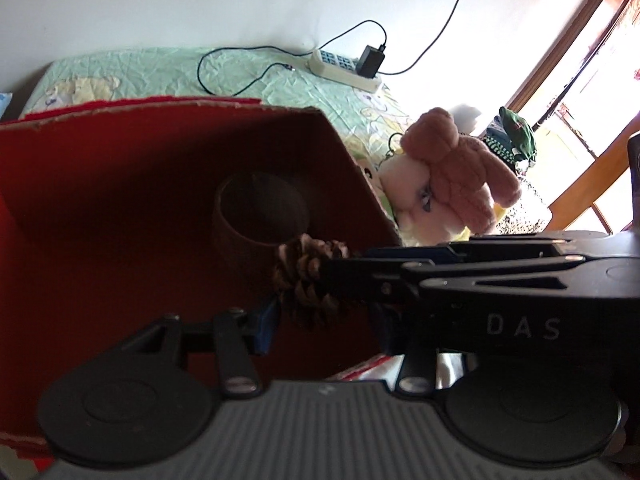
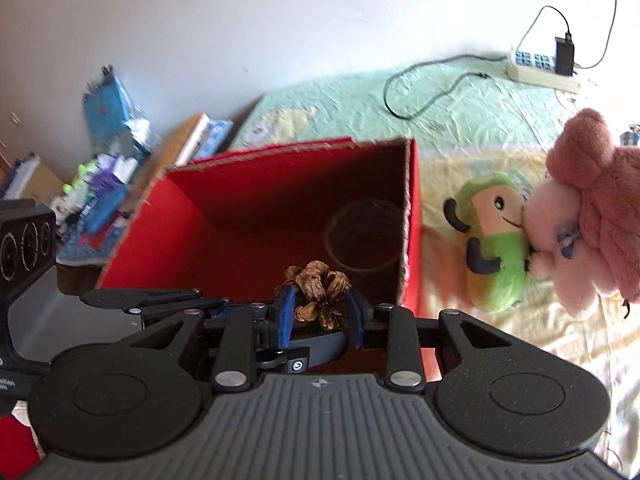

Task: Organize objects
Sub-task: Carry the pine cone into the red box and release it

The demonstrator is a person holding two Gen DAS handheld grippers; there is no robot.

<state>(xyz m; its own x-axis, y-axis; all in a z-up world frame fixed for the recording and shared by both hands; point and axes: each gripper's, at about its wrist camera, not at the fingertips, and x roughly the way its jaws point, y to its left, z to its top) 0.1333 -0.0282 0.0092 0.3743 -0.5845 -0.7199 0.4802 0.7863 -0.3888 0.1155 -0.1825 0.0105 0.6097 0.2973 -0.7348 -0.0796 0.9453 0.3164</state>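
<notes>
A red cardboard box (image 1: pixel 104 184) (image 2: pixel 224 200) stands open on the bed, with a round woven basket (image 1: pixel 260 220) (image 2: pixel 366 236) inside it. My left gripper (image 1: pixel 320 312) is shut on a brown pine cone (image 1: pixel 310 280) above the box. My right gripper (image 2: pixel 320 312) is shut on a dried brown seed pod (image 2: pixel 320 292), also above the box. The right gripper's arm crosses the left wrist view over the pine cone. The left gripper's fingers (image 2: pixel 168 300) lie just under the right gripper.
Plush toys lie right of the box: a pink-and-white one (image 1: pixel 452 176) (image 2: pixel 588 216) and a green one (image 2: pixel 494 240). A power strip (image 1: pixel 344 70) (image 2: pixel 544 68) with cables sits on the green bedsheet (image 1: pixel 180 70). Books and clutter (image 2: pixel 120 160) pile at left.
</notes>
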